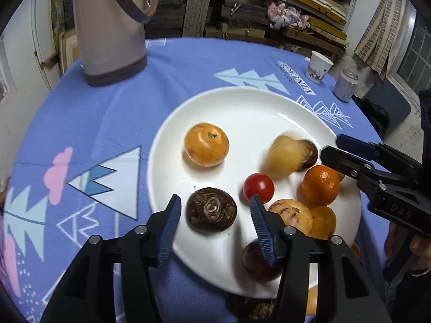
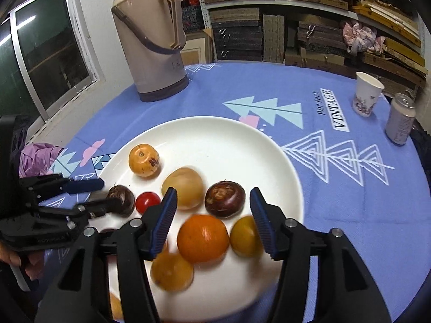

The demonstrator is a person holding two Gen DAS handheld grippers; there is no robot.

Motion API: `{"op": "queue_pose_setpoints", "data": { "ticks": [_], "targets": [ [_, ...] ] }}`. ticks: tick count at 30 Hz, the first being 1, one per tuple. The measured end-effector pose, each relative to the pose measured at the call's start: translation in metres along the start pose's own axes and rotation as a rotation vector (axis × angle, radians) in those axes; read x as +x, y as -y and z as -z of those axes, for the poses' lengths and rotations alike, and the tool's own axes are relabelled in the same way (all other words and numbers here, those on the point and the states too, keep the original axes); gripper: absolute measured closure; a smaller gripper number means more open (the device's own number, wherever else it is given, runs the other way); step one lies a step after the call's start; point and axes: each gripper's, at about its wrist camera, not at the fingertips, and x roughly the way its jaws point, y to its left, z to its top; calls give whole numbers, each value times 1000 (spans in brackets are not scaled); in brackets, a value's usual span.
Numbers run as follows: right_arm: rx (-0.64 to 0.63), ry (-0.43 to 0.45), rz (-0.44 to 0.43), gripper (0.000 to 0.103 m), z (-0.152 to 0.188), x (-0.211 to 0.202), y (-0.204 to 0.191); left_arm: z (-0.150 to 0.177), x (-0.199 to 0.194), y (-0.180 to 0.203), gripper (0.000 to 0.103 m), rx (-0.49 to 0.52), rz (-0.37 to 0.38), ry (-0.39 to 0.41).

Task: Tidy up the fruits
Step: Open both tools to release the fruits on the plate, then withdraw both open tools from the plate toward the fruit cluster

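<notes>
A: Over the near rim of the white plate point(image 1: 215, 102), the left gripper point(image 1: 214, 215) hangs with its jaws apart and nothing between the pads; a dark water chestnut point(image 1: 211, 210) lies on the plate beneath the gap.

B: And the right gripper point(image 2: 212, 215)?

A: Jaws likewise apart, unloaded, above a tangerine point(image 2: 202, 238). At its 12 o'clock sits a second water chestnut point(image 2: 225, 199), at 11 a pale loquat point(image 2: 183, 187), further toward 10 a cherry tomato point(image 2: 146, 202).

B: How should the step be done well, judging from this?

A: Probably lower each gripper straight down, centre one fruit between the pads, and close gently: round fruit rolls, and the neighbours touch.

B: Beyond the plate?

A: At 11 o'clock a thermos point(image 2: 150, 40); at 2, a paper cup point(image 2: 366, 94) and can point(image 2: 401, 121).
</notes>
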Motion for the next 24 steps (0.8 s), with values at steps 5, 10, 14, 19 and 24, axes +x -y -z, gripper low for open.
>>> {"op": "queue_pose_setpoints", "data": {
  "ticks": [5, 10, 14, 19, 24],
  "targets": [
    [3, 24, 10, 34, 23, -37, 5, 12, -21, 0, 44, -3, 4, 24],
    [19, 17, 32, 17, 59, -71, 9, 45, -43, 2, 28, 9, -18, 22],
    [64, 1, 21, 11, 93, -89, 14, 70, -52, 4, 28, 14, -19, 2],
    [77, -34, 22, 11, 128, -101, 9, 93, -59, 7, 26, 5, -18, -13],
    [46, -50, 57, 11, 145, -106, -1, 111, -60, 9, 25, 4, -25, -29]
  ]
}}
